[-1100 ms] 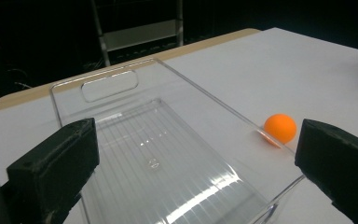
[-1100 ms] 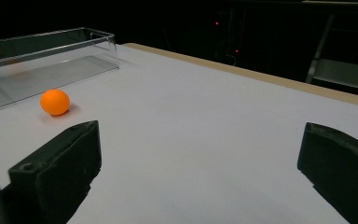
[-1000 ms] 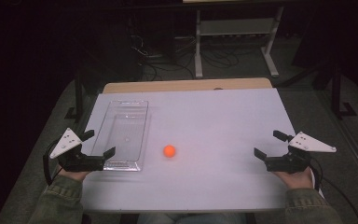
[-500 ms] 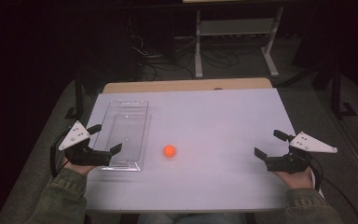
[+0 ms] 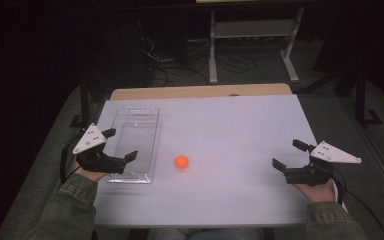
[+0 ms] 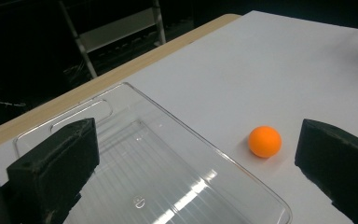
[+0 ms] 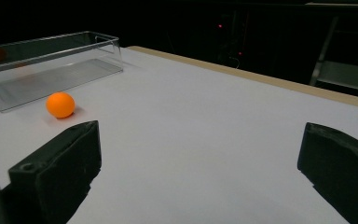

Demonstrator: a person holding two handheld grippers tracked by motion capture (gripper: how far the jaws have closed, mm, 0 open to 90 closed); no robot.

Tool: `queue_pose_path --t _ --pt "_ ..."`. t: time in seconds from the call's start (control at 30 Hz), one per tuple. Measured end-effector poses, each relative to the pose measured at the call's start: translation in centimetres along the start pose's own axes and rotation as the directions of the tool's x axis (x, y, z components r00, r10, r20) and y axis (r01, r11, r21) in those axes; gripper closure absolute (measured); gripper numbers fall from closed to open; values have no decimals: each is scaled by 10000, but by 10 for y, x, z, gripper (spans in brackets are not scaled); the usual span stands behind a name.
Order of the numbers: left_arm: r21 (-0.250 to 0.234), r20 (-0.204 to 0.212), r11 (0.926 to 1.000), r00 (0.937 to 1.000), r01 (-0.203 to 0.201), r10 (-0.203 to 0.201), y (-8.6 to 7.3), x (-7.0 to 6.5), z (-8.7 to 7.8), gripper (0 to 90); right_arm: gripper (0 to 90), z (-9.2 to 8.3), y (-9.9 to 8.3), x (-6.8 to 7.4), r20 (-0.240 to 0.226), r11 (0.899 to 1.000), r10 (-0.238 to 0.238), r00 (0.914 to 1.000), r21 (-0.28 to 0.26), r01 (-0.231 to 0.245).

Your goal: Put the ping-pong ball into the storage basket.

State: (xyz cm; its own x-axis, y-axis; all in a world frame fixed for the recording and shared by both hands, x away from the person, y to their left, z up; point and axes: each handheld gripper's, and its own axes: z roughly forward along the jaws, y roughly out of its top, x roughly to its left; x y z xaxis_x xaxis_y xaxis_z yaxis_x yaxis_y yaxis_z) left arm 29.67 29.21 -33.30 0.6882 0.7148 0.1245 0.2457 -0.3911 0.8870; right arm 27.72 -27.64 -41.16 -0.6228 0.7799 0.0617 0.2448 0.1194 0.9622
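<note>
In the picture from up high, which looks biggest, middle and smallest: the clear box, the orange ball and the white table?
From largest to smallest, as they look in the high view:
1. The white table
2. The clear plastic box
3. The orange ball
All three differ plainly in size, so nearness to the camera doesn't change the order.
</note>
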Motion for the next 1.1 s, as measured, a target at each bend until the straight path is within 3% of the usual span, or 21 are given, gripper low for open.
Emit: queue_pose_path --t 0.7,1.1 --pt "469 442 9981 9983 -411 391 23 -2 19 0 0 0 0 -1 5 9999 90 10000 47 -90" --pt "859 907 9921 9924 -911 833 30 -6 33 0 0 -1 0 -3 113 9999 101 9999 -12 -101"
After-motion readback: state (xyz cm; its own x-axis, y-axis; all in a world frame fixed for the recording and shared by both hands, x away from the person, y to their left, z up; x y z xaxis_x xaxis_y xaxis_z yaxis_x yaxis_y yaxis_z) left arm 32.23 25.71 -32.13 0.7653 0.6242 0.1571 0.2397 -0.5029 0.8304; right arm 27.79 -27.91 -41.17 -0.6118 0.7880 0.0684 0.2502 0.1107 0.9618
